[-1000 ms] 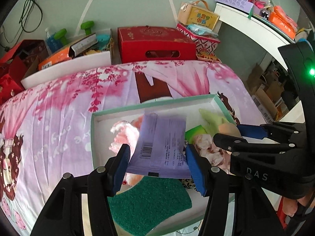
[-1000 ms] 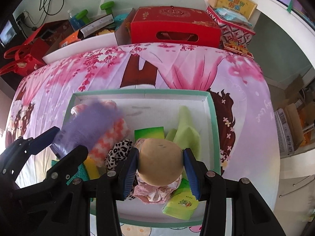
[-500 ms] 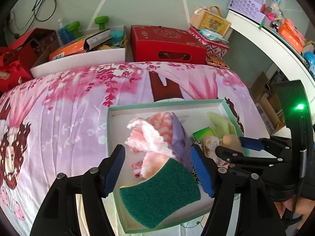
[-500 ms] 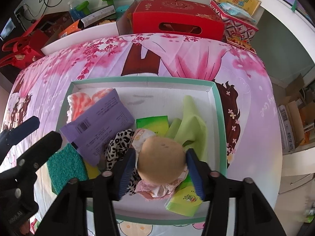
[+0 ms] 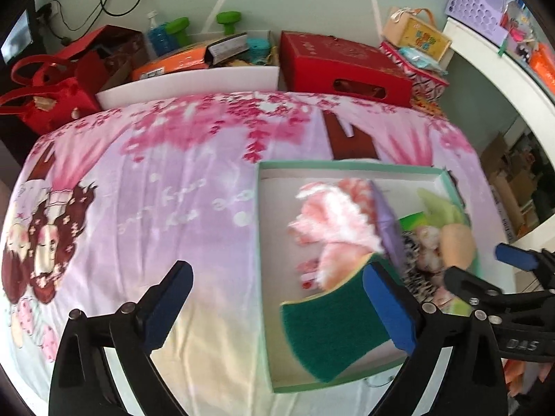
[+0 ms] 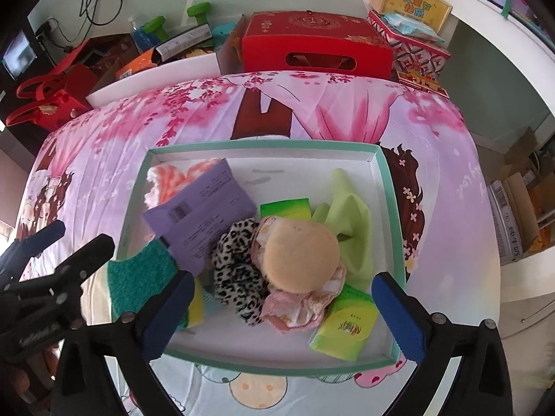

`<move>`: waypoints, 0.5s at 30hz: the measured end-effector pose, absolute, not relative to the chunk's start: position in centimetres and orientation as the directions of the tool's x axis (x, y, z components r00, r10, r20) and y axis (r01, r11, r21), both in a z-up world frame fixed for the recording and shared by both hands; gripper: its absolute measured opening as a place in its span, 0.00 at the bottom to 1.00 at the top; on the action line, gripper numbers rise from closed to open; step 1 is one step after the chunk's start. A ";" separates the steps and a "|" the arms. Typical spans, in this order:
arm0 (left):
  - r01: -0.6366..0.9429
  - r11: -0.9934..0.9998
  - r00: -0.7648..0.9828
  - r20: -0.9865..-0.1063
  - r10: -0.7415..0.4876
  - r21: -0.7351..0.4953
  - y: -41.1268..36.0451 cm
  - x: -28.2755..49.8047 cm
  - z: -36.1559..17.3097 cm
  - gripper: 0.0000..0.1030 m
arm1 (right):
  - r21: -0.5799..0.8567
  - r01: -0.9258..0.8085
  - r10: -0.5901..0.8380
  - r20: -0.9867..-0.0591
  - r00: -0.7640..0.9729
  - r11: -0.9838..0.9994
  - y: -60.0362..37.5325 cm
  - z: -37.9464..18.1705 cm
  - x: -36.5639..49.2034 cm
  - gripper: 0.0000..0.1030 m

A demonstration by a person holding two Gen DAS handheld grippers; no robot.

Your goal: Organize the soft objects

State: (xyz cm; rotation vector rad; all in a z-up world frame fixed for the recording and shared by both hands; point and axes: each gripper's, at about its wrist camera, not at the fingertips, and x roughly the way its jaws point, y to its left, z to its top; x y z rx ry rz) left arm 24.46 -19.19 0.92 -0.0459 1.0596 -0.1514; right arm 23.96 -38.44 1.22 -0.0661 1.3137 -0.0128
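Note:
A green-rimmed white box [image 6: 263,144] [image 5: 347,165] lies on the pink bedspread. It holds a purple packet [image 6: 201,215], a pink fluffy cloth [image 5: 333,218], a green sponge [image 5: 322,326], a leopard scrunchie [image 6: 236,263], a light green cloth [image 6: 350,215], green tissue packs [image 6: 347,329] and a tan round bun toy [image 6: 301,253]. My left gripper [image 5: 277,277] hangs over the box's left wall, its jaws opening and holding nothing. Above the bun toy is my right gripper [image 6: 282,284]. Its jaws are opening and its pads are clear of the toy.
Behind the bed stand a red gift box [image 6: 312,45], a white bin of packets [image 6: 156,69] and patterned boxes [image 6: 409,45]. Red bags [image 6: 45,104] sit at the far left. Cardboard boxes [image 6: 520,215] and a white shelf are on the right.
Both grippers have opened. The purple packet has dropped from the left gripper into the box, and the bun toy now rests on the pile. The left gripper has shifted left of the box.

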 end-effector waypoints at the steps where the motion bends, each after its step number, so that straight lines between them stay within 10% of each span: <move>1: 0.100 0.989 0.474 -0.869 -0.140 -0.104 -18.9 24.3 0.8 0.96 | -0.057 -0.030 -0.047 -0.966 0.256 0.998 -38.3 1.3 23.7 1.00; 15: 0.113 0.991 0.524 -0.843 -0.122 -0.073 -15.1 19.1 2.1 0.96 | -0.027 -0.053 -0.009 -0.950 0.311 0.998 -34.3 2.9 18.6 1.00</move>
